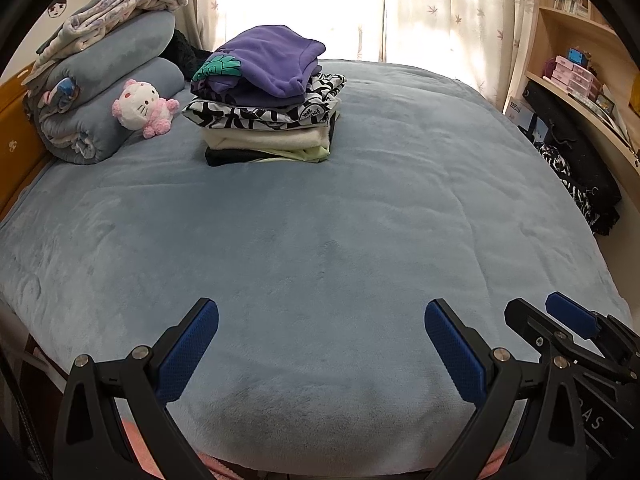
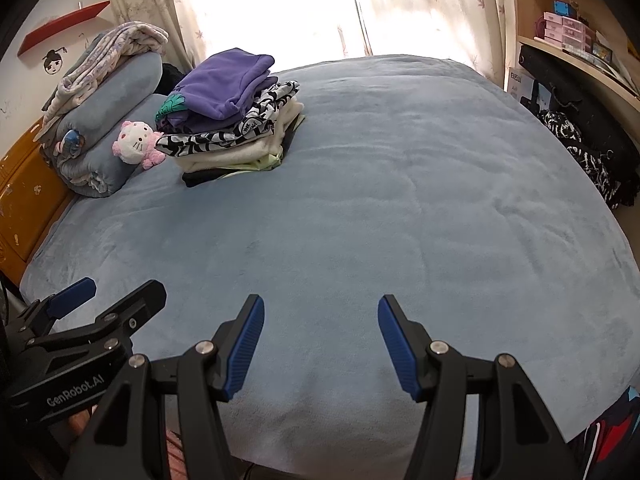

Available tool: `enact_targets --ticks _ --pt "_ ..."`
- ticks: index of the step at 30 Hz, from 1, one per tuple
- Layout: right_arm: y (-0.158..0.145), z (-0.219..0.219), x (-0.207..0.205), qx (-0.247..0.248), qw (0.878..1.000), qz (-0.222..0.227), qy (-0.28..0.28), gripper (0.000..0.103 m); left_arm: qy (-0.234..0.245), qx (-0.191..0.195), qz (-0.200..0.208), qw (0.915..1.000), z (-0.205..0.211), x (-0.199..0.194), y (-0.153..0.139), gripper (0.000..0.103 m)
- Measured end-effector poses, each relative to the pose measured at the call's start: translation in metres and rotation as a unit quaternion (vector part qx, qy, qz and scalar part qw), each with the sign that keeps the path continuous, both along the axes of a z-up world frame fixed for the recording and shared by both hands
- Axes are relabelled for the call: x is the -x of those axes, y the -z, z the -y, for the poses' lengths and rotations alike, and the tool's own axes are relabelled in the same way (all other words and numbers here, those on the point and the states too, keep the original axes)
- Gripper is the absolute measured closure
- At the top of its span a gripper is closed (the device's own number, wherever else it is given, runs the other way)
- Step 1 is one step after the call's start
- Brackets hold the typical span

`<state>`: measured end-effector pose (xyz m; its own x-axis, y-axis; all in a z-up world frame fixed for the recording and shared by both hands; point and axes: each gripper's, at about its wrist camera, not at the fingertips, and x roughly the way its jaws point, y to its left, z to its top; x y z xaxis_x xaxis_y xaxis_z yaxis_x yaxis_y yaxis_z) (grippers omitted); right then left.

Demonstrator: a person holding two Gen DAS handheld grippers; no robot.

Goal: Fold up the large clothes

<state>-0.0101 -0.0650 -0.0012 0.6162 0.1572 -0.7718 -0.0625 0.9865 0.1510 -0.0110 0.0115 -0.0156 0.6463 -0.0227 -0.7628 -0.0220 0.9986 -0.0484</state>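
Note:
A stack of folded clothes (image 1: 264,120) (image 2: 232,132) sits at the far left of the blue bed cover (image 1: 340,240) (image 2: 380,220), with a purple garment (image 1: 272,60) (image 2: 228,84) on top and a black-and-white patterned one beneath it. My left gripper (image 1: 320,312) hangs over the near edge of the bed, open, with nothing between its fingers. Beside it, my right gripper (image 2: 320,308) is also open and empty; it shows at the lower right of the left wrist view (image 1: 536,312). The left gripper (image 2: 116,292) appears at the lower left of the right wrist view.
Rolled blue blankets (image 1: 108,92) (image 2: 104,128) and a pink-and-white plush cat (image 1: 140,106) (image 2: 136,146) lie by the orange headboard (image 1: 16,136). Dark clothes (image 1: 580,184) (image 2: 592,160) hang off the bed's right side under wooden shelves (image 1: 580,72). Curtains (image 1: 440,8) back the bed.

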Motion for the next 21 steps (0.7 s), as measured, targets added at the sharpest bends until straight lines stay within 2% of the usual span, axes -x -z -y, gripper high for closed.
enact_targets --ticks 21 --pt "0.007 -0.0013 -0.0004 -0.004 1.0 -0.008 0.002 0.044 -0.003 -0.003 -0.005 1.0 -0.0015 0.0003 0.0011 0.001"
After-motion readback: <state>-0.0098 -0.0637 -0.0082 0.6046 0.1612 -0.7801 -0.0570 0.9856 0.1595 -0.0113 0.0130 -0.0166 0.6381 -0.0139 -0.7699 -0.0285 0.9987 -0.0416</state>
